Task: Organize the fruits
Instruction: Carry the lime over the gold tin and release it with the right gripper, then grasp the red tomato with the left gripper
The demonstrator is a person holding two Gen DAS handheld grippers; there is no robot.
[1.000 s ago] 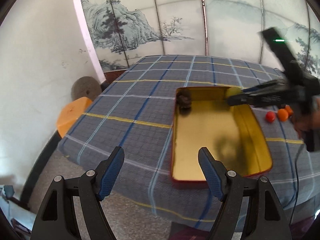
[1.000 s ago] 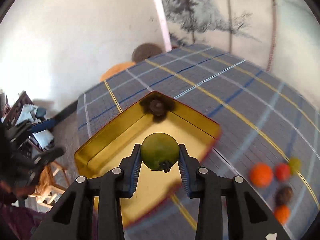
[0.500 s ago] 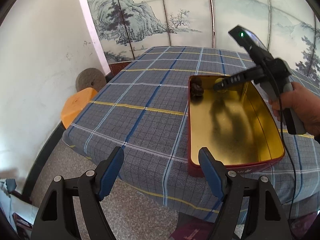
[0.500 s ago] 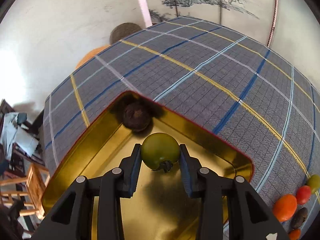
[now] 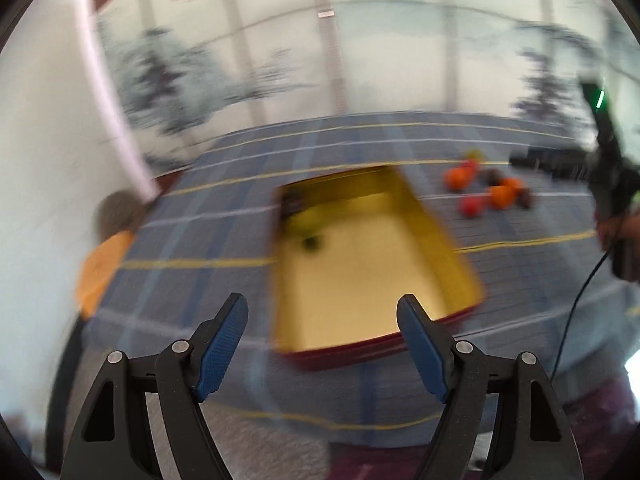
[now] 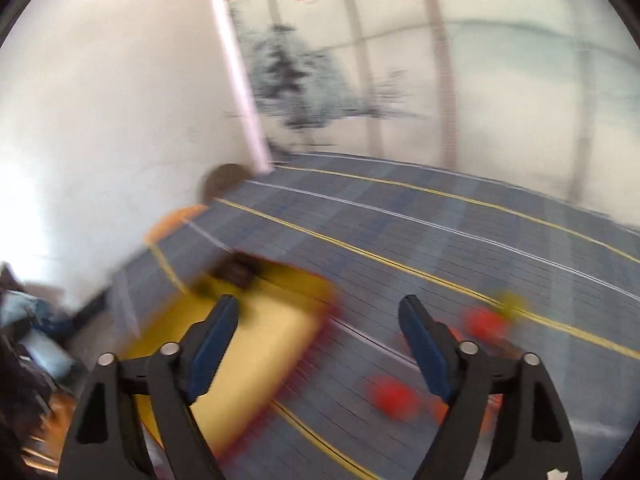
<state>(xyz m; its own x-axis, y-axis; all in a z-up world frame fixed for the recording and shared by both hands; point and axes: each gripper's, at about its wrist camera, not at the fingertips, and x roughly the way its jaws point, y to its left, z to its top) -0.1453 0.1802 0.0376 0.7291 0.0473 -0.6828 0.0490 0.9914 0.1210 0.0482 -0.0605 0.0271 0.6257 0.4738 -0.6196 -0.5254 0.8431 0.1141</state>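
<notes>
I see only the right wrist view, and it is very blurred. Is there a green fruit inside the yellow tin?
Observer: Yes. In the left wrist view the green fruit lies in the tin, at its far corner, beside a dark fruit.
Operator: Good. My right gripper has just been opening, and nothing is between its fingers. Is the left gripper free?
Observer: Yes. The left gripper is open and empty, before the near edge of the tin.
Operator: Which fruits lie on the cloth?
Observer: A loose cluster of fruits lies to the right of the tin, apart from it. It has orange, red and dark ones. The count is too blurred to tell.
</notes>
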